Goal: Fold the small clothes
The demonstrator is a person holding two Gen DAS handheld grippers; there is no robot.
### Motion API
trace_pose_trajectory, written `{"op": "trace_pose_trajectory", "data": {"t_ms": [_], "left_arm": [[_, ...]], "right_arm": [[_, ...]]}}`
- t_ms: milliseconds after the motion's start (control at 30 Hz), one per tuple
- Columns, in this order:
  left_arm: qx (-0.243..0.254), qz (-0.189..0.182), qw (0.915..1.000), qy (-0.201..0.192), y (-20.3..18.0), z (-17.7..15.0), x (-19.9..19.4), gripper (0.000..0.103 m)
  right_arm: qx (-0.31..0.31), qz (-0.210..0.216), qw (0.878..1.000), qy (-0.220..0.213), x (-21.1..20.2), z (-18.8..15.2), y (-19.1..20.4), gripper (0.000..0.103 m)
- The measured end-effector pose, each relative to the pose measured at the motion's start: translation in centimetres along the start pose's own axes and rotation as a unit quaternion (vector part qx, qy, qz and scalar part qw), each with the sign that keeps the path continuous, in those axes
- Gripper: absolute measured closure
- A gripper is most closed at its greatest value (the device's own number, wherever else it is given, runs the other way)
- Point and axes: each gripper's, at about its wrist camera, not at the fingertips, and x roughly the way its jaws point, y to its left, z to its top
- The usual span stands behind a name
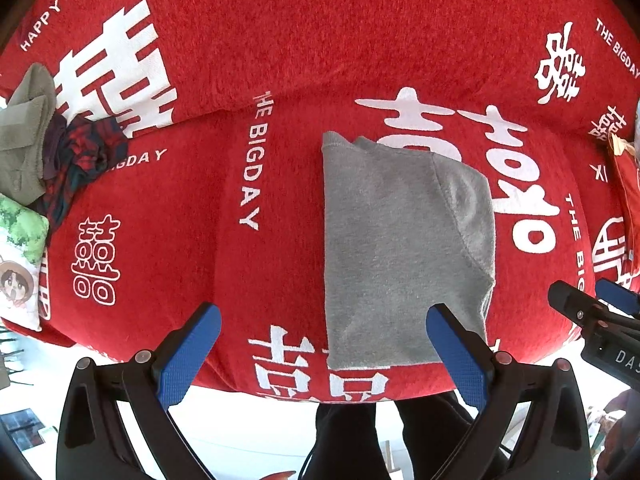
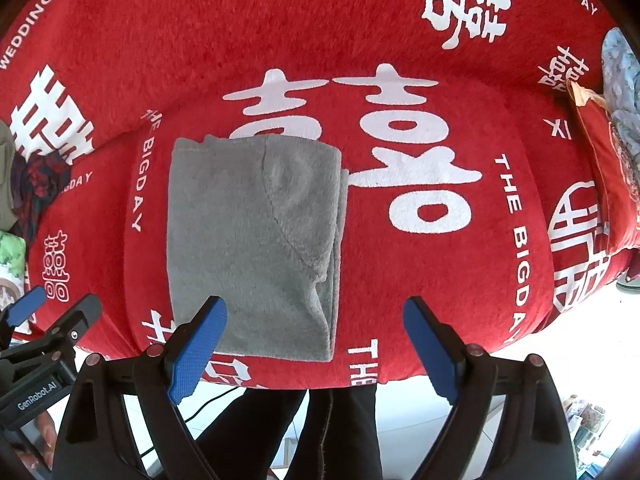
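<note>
A grey fleece garment (image 1: 396,240) lies folded into a narrow rectangle on the red sofa cover (image 1: 280,40); it also shows in the right wrist view (image 2: 248,240). My left gripper (image 1: 324,332) is open and empty, held above the sofa's front edge, its right finger over the garment's near corner. My right gripper (image 2: 316,328) is open and empty, its left finger over the garment's near edge. Each gripper shows at the edge of the other's view: the right gripper (image 1: 592,300) and the left gripper (image 2: 52,308).
A pile of unfolded clothes, olive and dark plaid (image 1: 48,148), lies at the sofa's left end beside a printed cushion (image 1: 16,256). A red cushion (image 2: 608,168) and blue fabric (image 2: 620,76) sit at the right end. The person's dark-trousered legs (image 2: 320,432) stand below.
</note>
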Motion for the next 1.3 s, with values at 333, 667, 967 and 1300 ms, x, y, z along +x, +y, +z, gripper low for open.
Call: {"op": "trace_pose_trajectory", "data": {"t_ms": [333,667,967,1300], "left_arm": [[0.003,0.005,1.0000,-0.001,0.02,0.12,-0.12,0.000],[-0.001,0.007,1.0000,0.000,-0.17,-0.23,-0.22,0.000],[0.001,0.010,0.9999,0.000,-0.29,-0.26,-0.29,0.000],[0.010,0.012,0.9999,0.000,0.12,0.08,-0.35,0.000]], "right_arm": [[-0.002,0.000,1.000,-0.002,-0.17,0.14,0.09,0.011],[-0.001,-0.002,1.000,-0.005,-0.41,0.20,0.04,0.011],[-0.005,-0.003,1.000,-0.007,-0.50,0.02,0.33,0.011],[-0.006,-0.004,1.000,-0.008,-0.51,-0.05,0.56,0.011]]}}
